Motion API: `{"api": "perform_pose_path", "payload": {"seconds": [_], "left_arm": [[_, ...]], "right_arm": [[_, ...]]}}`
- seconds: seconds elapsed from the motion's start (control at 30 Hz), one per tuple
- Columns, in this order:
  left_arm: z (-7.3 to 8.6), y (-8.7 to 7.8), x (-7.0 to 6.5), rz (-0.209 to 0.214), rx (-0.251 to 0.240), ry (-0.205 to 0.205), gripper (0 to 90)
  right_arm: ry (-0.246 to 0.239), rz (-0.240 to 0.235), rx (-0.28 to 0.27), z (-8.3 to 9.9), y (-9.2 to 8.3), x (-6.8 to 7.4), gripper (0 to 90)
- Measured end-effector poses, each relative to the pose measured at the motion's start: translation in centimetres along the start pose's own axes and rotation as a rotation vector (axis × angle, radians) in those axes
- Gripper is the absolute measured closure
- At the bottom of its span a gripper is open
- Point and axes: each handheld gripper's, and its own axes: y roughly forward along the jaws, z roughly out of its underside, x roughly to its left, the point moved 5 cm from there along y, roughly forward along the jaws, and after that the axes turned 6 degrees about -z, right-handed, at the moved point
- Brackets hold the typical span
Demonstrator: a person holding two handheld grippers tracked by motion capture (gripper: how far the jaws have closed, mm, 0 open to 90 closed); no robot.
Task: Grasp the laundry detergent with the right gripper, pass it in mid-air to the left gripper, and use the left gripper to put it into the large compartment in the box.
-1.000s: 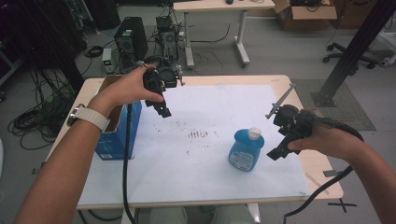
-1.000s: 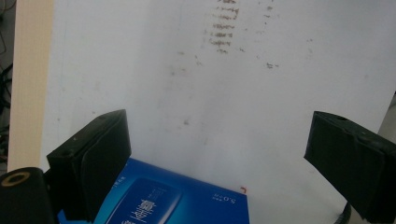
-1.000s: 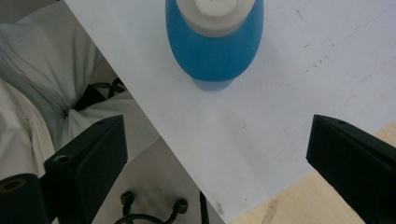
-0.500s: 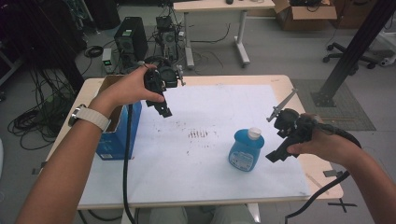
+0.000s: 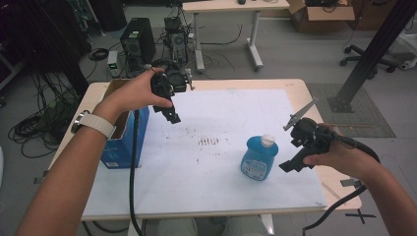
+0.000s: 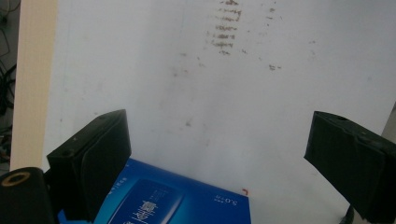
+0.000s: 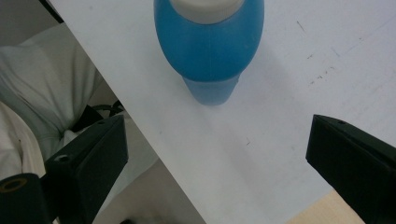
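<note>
Two claws, both spread and empty: right claw [image 5: 299, 147] beside the upright blue plastic bottle with white cap [image 5: 259, 158] on the white surface [image 5: 221, 113]; left claw [image 5: 169, 105] above the blue cardboard box [image 5: 123, 142].

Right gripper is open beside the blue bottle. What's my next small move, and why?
Probably ease the right gripper toward the blue bottle so its open jaws straddle the body. The bottle stands upright on the white sheet, apart from the jaws and untouched; the left gripper hangs open near the blue box.
</note>
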Motion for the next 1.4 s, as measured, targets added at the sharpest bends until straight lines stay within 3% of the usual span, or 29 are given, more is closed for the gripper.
{"api": "perform_pose_path", "payload": {"seconds": [0.77, 0.97, 1.4], "left_arm": [[-0.1, 0.0, -0.1, -0.003, 0.002, 0.007, 6.9], [-0.1, 0.0, -0.1, -0.003, 0.002, 0.004, 6.9], [0.0, 0.0, 0.0, -0.007, 0.005, 0.004, 7.0]], "right_arm": [[-0.011, -0.001, -0.132, 1.1, 1.1, -0.4, 5.6], [-0.032, 0.005, -0.145, 1.3, 1.3, -0.4, 5.4], [-0.03, 0.006, -0.233, 1.7, 2.0, -0.6, 5.3]]}}
